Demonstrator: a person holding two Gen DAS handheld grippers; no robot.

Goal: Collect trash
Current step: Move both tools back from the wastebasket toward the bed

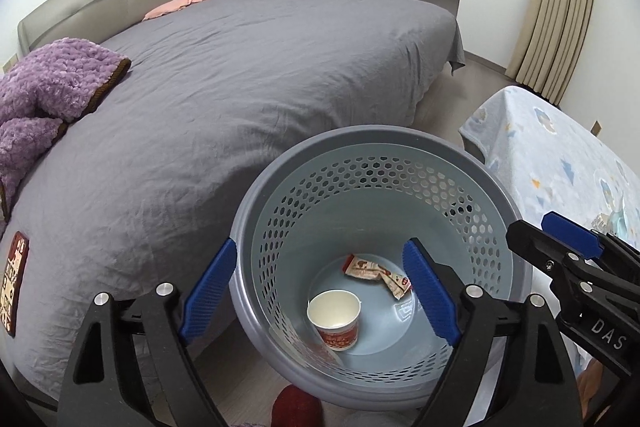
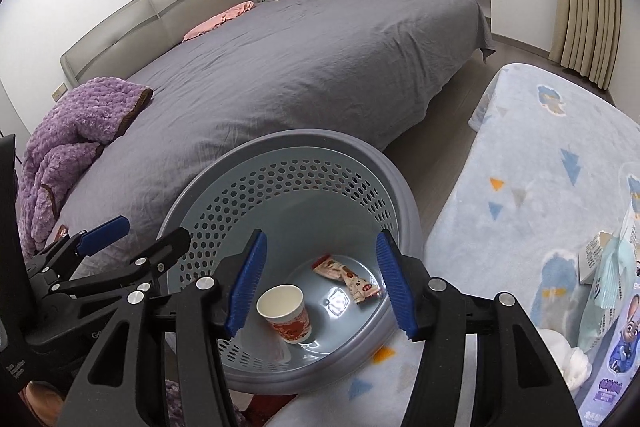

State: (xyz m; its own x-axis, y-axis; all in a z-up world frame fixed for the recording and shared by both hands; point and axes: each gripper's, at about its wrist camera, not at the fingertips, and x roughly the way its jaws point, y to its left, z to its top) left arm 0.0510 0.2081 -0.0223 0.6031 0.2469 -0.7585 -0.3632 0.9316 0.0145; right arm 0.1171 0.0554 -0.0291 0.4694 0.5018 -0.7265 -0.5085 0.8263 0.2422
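Trash bin (image 1: 496,211) sits between bed and bench, holding cup (image 1: 334,319) and wrapper (image 1: 376,273); both claws, left (image 1: 320,303) and right (image 2: 320,283), hover spread and empty over it.

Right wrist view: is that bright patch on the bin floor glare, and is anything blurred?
Right wrist view: yes, a reflection on the bin floor beside the wrapper; cup sharp. Left wrist view: fainter sheen near the wrapper, focus crisp. Both: heavy fisheye bending, dark corner vignetting.
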